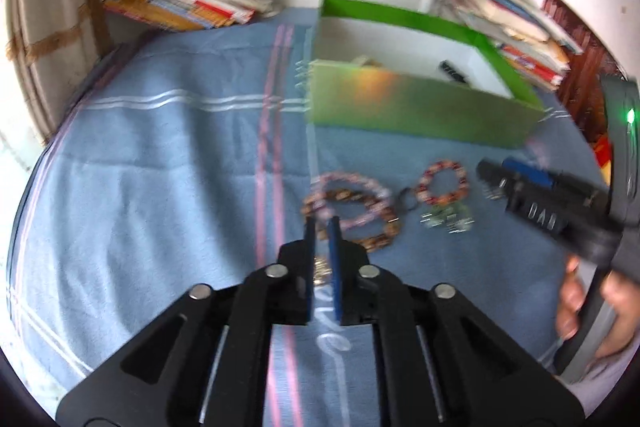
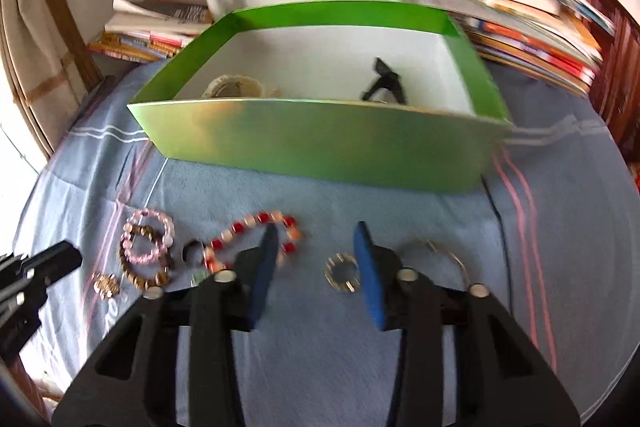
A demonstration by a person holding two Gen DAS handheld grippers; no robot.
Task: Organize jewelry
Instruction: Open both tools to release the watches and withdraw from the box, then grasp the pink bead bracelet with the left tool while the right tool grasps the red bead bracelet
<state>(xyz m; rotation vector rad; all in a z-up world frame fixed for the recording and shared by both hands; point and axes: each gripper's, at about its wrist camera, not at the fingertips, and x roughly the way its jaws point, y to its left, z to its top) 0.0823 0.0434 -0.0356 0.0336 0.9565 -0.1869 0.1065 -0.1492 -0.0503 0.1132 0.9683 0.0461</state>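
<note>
Jewelry piece, small and golden (image 1: 321, 269), sits pinched in my tilted-down left jaws while my right jaws, also angled down, hang spread above a ring (image 2: 341, 273).

Cloth (image 2: 320, 367) on table: pale blue, crossed by pink and white stripes.
Box (image 2: 320, 143): bright green outside, an orange tinge on front wall, white inside.
Bracelets: pale pink beads (image 2: 149, 239); brown beads (image 2: 142, 273); red alternating with peach (image 2: 256, 227).
Small ring (image 2: 341, 273): gold-toned with dark centre.
Clip (image 2: 385, 83) in box: black.
Left tongs (image 1: 322, 227), right tongs (image 2: 316, 247): black frames, blue pads, silver pins.
Stacked books (image 2: 532, 43): orange, red, white, blue edges.
</note>
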